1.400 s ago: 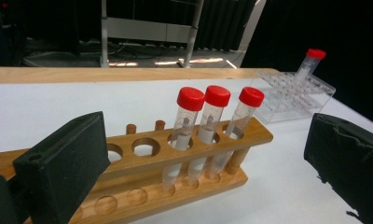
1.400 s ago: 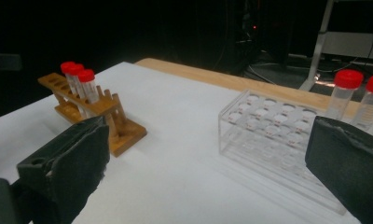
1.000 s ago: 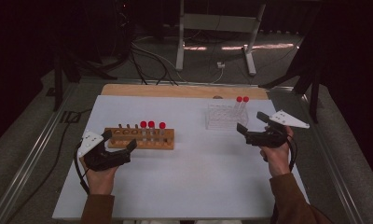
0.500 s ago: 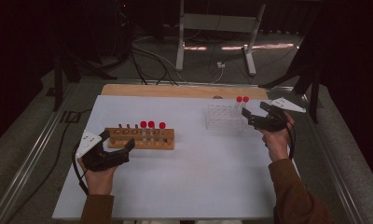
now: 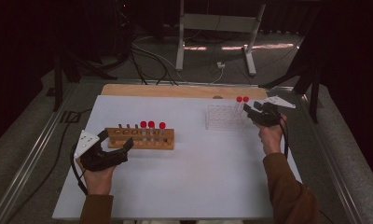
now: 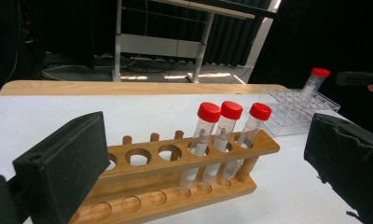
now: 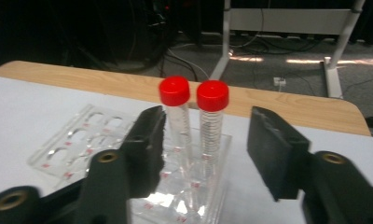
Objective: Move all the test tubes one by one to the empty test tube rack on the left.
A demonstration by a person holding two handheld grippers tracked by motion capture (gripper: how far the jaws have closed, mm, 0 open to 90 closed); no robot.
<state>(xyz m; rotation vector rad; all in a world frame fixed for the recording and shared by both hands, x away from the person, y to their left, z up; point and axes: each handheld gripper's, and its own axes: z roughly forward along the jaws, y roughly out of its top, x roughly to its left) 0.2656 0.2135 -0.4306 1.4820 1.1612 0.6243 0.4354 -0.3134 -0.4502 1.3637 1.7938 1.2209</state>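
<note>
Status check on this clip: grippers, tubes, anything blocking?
Right gripper jaws just closing around two red-capped tubes in clear rack, pads not yet on. Left gripper open, at wooden rack. Nothing blocking.

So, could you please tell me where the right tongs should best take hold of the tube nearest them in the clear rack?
Probably just under the red cap of that tube, coming level from the rack's near edge. The tube stands upright, and its bare upper wall is free, with the right tongs already straddling it.
</note>
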